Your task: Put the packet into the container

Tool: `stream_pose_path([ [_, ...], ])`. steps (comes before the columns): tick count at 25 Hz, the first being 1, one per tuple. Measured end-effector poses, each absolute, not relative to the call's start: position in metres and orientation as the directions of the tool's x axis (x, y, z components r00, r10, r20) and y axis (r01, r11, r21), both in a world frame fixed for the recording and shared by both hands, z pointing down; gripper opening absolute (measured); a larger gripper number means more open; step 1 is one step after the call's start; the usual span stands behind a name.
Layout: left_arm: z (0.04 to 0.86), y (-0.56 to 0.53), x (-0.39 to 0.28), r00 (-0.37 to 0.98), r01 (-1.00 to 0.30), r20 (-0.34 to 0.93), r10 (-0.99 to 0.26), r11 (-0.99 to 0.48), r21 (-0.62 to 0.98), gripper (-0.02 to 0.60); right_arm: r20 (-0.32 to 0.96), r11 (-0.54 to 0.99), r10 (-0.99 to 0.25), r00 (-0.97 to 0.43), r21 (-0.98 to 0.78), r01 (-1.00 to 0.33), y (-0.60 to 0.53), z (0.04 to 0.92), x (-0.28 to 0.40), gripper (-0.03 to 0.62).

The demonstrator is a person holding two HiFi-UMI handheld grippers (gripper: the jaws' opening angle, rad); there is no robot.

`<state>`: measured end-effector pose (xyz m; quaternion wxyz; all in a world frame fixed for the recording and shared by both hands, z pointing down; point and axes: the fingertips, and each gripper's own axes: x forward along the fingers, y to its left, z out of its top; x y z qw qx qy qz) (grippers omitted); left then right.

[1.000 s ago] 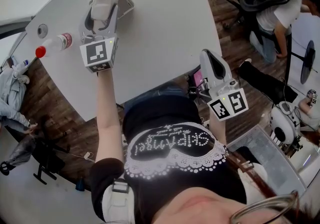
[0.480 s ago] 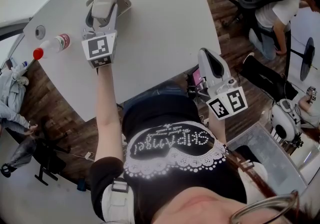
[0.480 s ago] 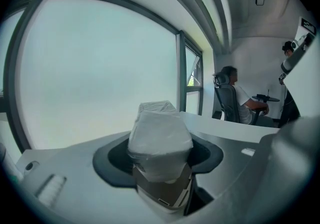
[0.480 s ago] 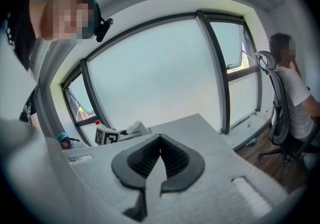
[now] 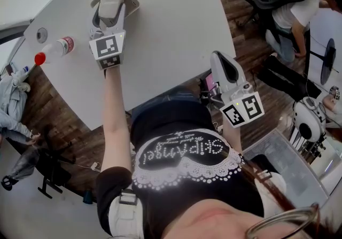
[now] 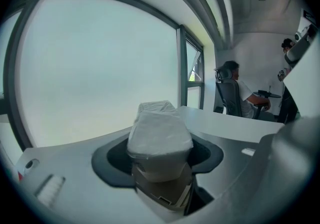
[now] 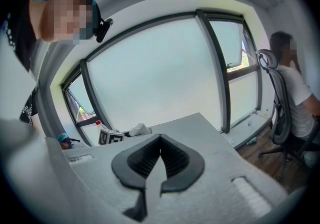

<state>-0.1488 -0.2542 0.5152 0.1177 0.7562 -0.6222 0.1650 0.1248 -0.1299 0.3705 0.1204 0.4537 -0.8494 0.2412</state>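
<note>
A white, puffy packet (image 5: 111, 0) sits between the jaws of my left gripper (image 5: 110, 4), which is shut on it at the far part of the grey table (image 5: 171, 24). The packet hangs over a shallow tan container (image 5: 132, 0) whose rim shows on its right side. In the left gripper view the packet (image 6: 160, 130) fills the gap between the jaws, with the tan container (image 6: 165, 193) just below it. My right gripper (image 5: 225, 66) is held off the table's near edge by my body, shut with nothing in it (image 7: 160, 160).
A clear bottle with a red cap (image 5: 53, 49) lies on the table to the left of my left gripper, near a round grommet (image 5: 43, 33). People sit on office chairs (image 5: 291, 13) on the wooden floor at the right.
My left gripper has carried the packet a little farther across the table, over the container. The right gripper has hardly moved.
</note>
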Motion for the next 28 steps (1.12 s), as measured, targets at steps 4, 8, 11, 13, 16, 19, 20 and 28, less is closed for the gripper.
stream_pose_path([
  [4,0.524,-0.256,-0.147,0.157,-0.975,0.404,-0.901,-0.206,-0.081,0.285,0.425,0.474,-0.709,-0.562,-0.303,-0.827,-0.130,0.372,0.125,-0.005],
  [8,0.528,-0.257,-0.146,0.153,-0.977,0.418,-0.896,-0.202,-0.075,0.288,0.423,0.474,-0.709,-0.565,-0.307,-0.825,-0.131,0.374,0.125,-0.005],
  [11,0.528,-0.257,-0.146,0.162,-0.975,0.417,-0.894,-0.209,-0.071,0.290,0.423,0.472,-0.709,-0.564,-0.309,-0.825,-0.131,0.374,0.126,-0.005],
  [13,0.527,-0.257,-0.145,0.171,-0.974,0.418,-0.892,-0.218,-0.067,0.291,0.423,0.473,-0.709,-0.564,-0.309,-0.825,-0.130,0.374,0.126,-0.005],
  [16,0.527,-0.256,-0.145,0.182,-0.973,0.420,-0.889,-0.225,-0.056,0.301,0.421,0.477,-0.706,-0.570,-0.311,-0.822,-0.130,0.373,0.123,-0.005],
  [19,0.525,-0.255,-0.146,0.184,-0.974,0.418,-0.890,-0.221,-0.042,0.310,0.418,0.482,-0.704,-0.575,-0.314,-0.818,-0.128,0.371,0.121,-0.005],
  [20,0.524,-0.255,-0.146,0.184,-0.975,0.418,-0.890,-0.219,-0.038,0.313,0.416,0.482,-0.704,-0.575,-0.314,-0.818,-0.128,0.370,0.121,-0.005],
  [28,0.521,-0.255,-0.141,0.194,-0.977,0.466,-0.863,-0.210,0.017,0.360,0.415,0.480,-0.706,-0.574,-0.315,-0.819,-0.127,0.370,0.123,-0.005],
])
